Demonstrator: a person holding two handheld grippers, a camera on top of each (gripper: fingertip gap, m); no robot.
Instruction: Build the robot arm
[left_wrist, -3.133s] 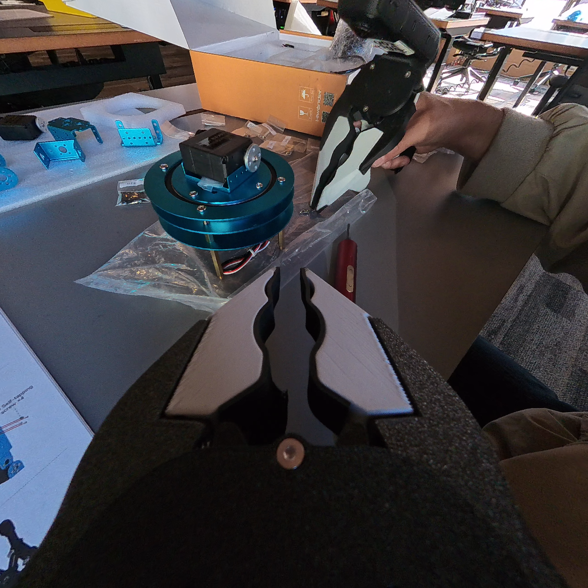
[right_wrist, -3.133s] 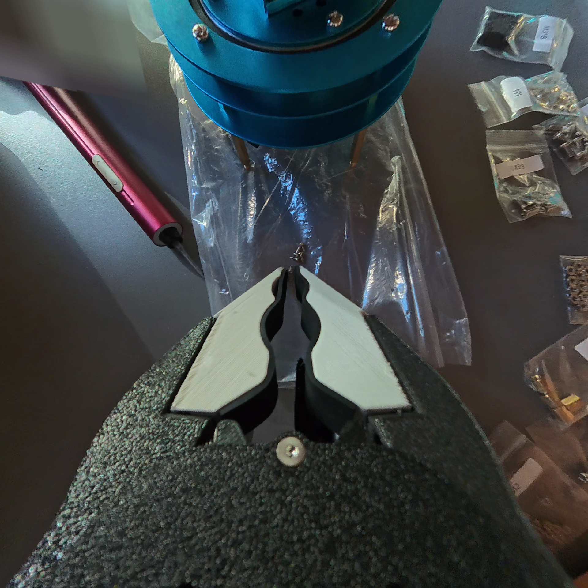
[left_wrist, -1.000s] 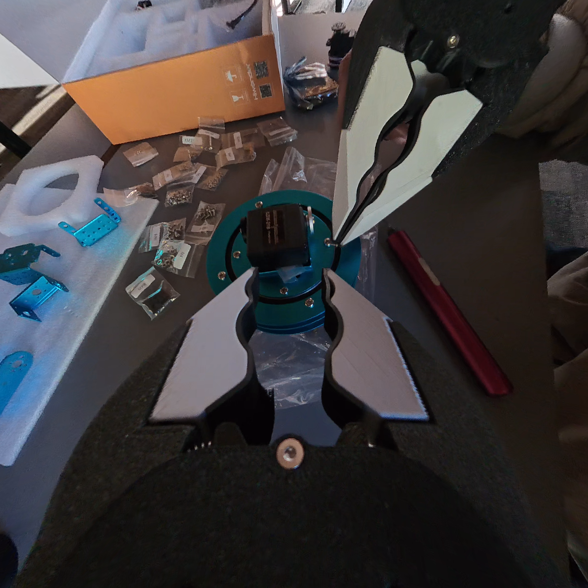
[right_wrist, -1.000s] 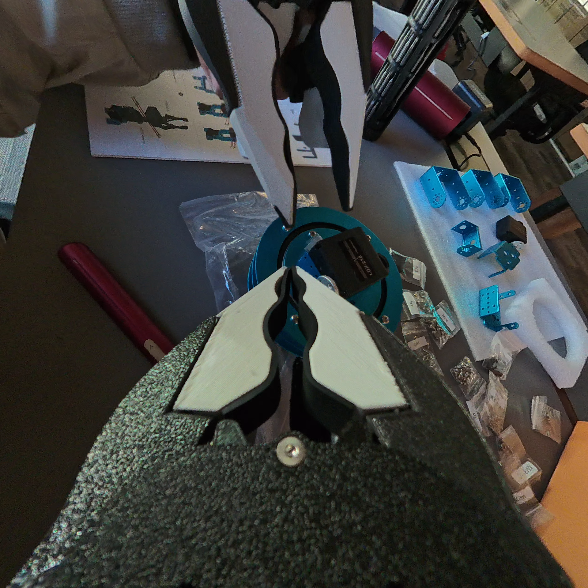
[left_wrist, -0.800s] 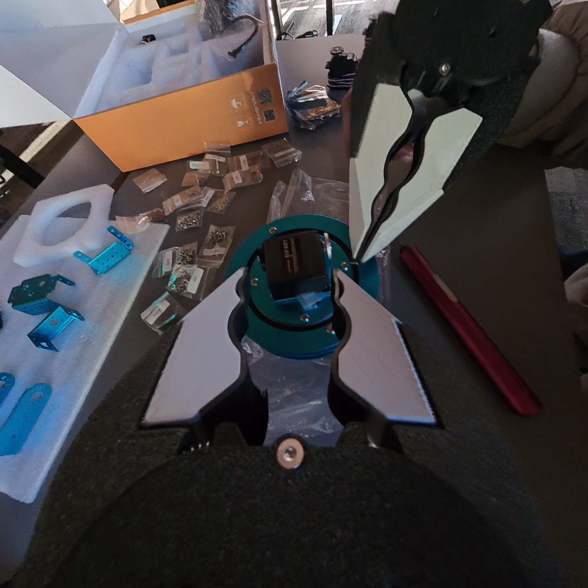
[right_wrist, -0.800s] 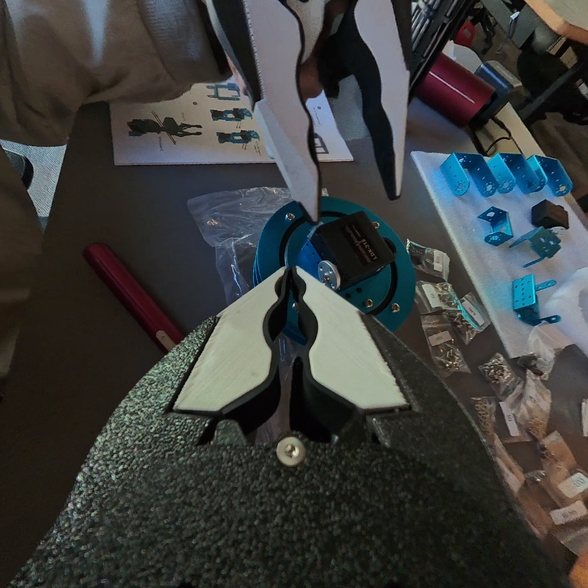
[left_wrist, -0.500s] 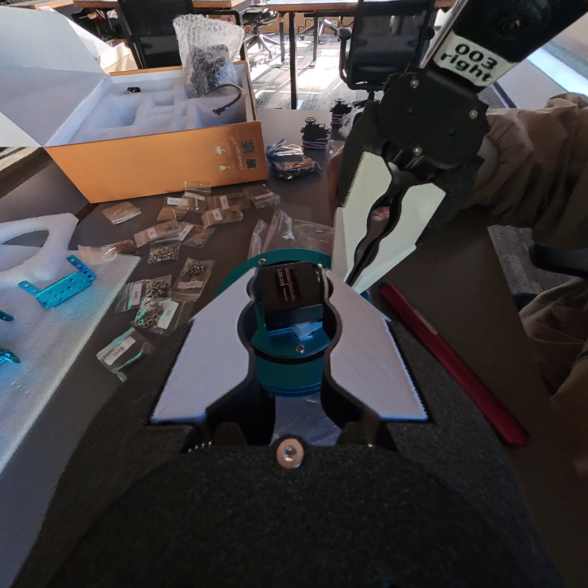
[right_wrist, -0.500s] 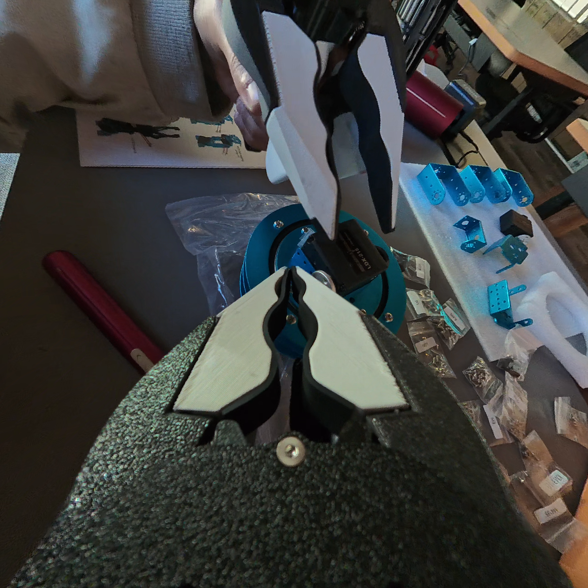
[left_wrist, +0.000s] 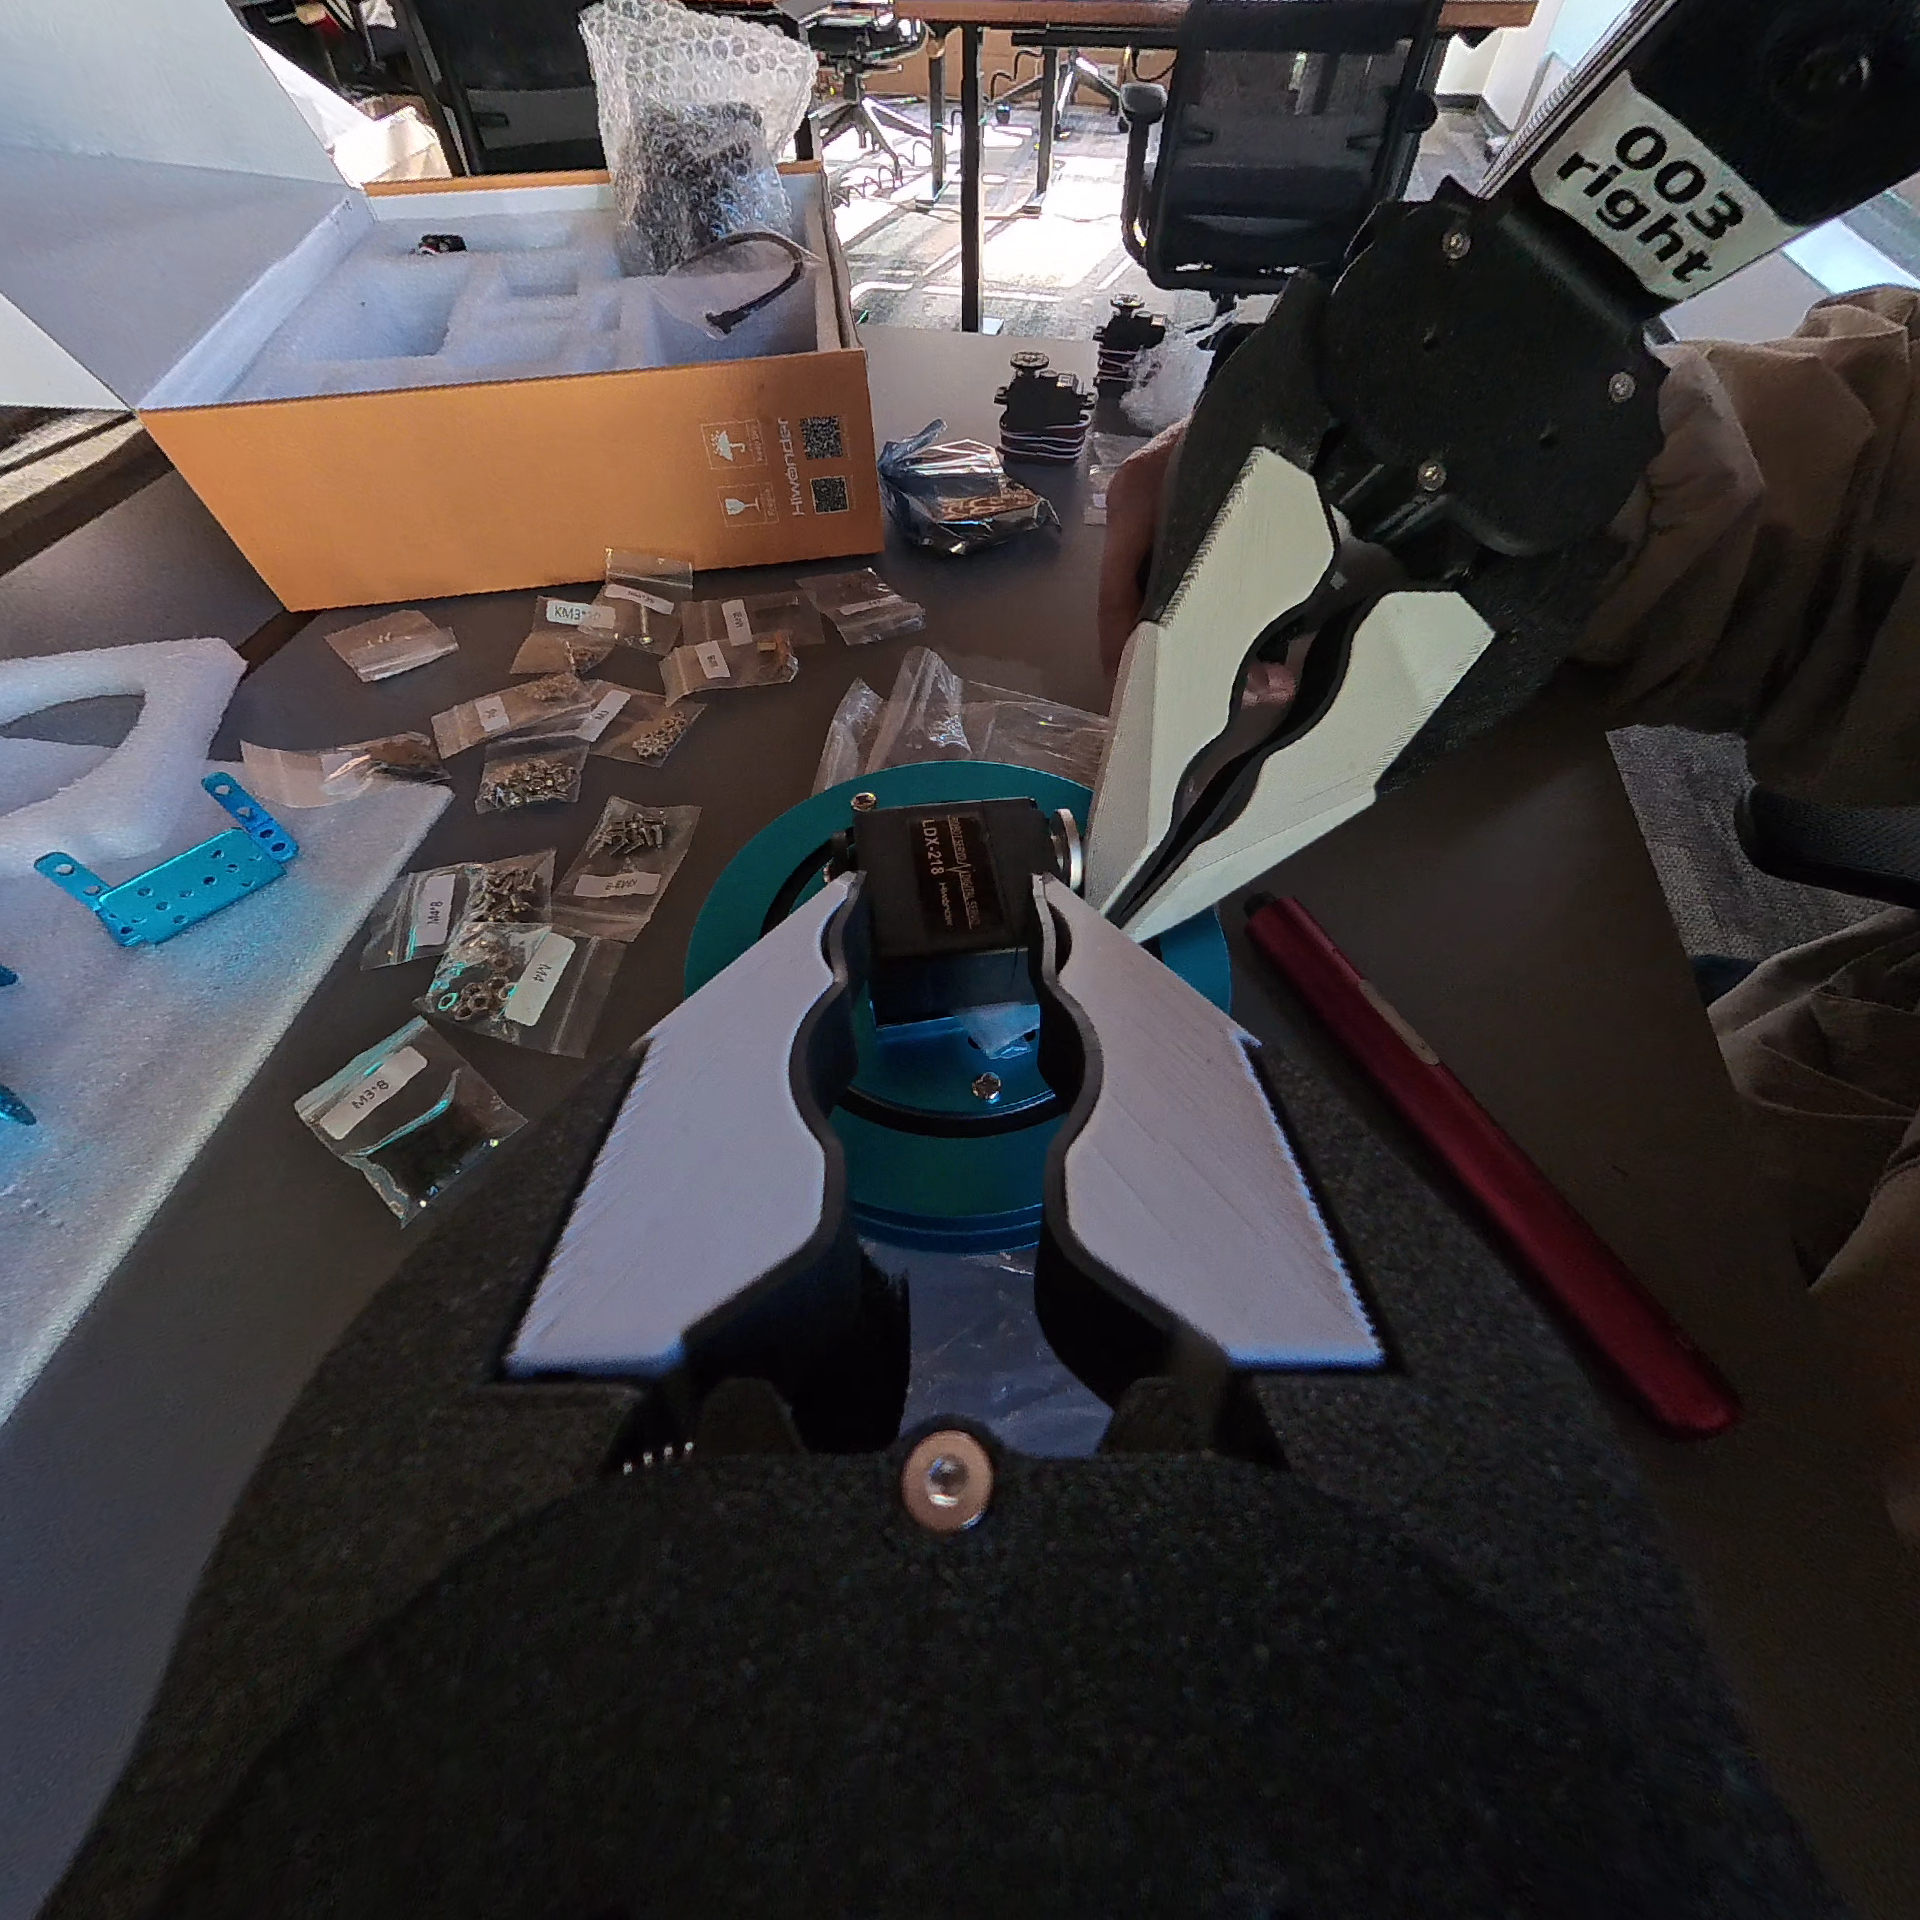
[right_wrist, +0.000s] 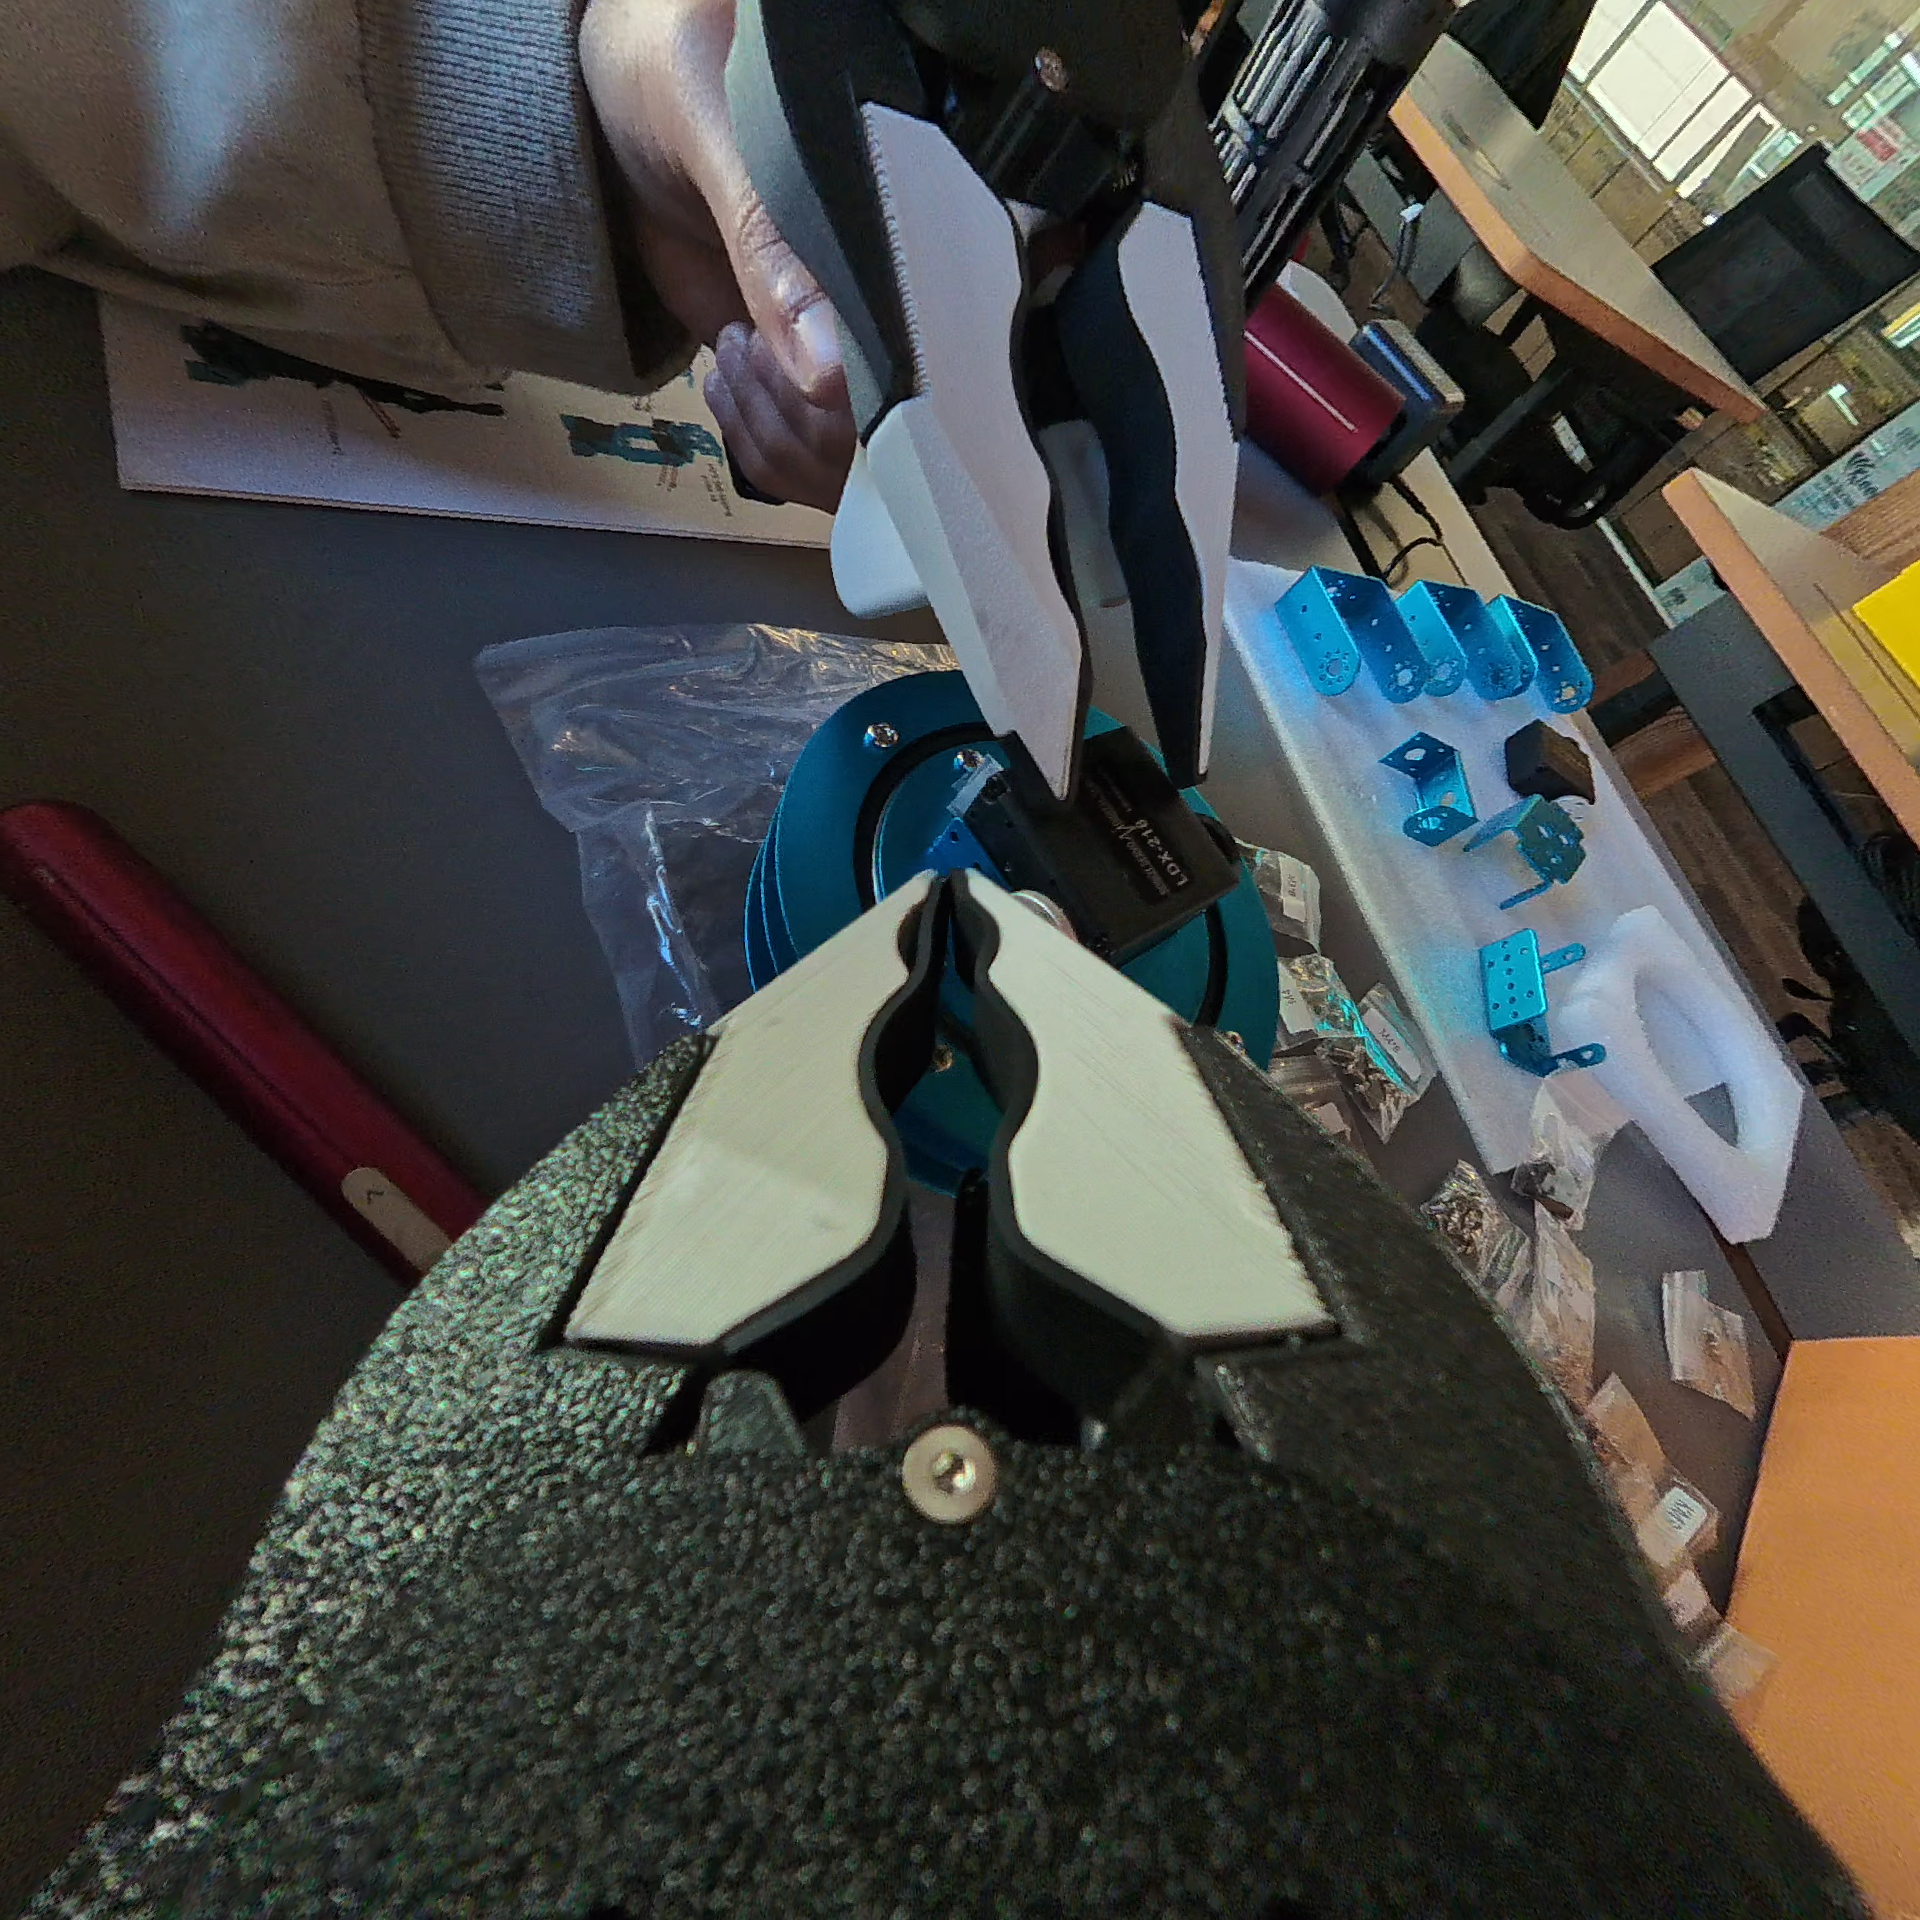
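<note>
A black servo (left_wrist: 940, 883) sits in a blue bracket on top of a round blue base (left_wrist: 748, 935) on the dark table. My left gripper (left_wrist: 945, 888) is shut on the servo, one finger against each side. The right wrist view shows the same grip from above: left gripper (right_wrist: 1127, 774), servo (right_wrist: 1132, 852), base (right_wrist: 821, 831). My right gripper (right_wrist: 948, 881) is shut, with its tips just above the base next to the servo's silver wheel. I cannot see anything between its tips. In the left wrist view it (left_wrist: 1117, 920) comes down from the upper right.
A red screwdriver (left_wrist: 1486, 1153) lies right of the base. A clear plastic bag (right_wrist: 623, 727) lies under the base. Several small bags of screws (left_wrist: 520, 977), white foam with blue brackets (right_wrist: 1455, 831) and an open orange box (left_wrist: 520, 488) surround it. A printed sheet (right_wrist: 416, 447) lies beyond. Only a small space, under 4 cm, lies between the two pairs of fingers. My right tips are roughly 12 cm from the red screwdriver (left_wrist: 1486, 1153). Seen from the right wrist view (right_wrist: 281, 1064) as well.
My left gripper came down over the base and its fingers closed in on the servo. My right gripper, shut throughout, lifted from the plastic bag to the base's rim beside the servo.
</note>
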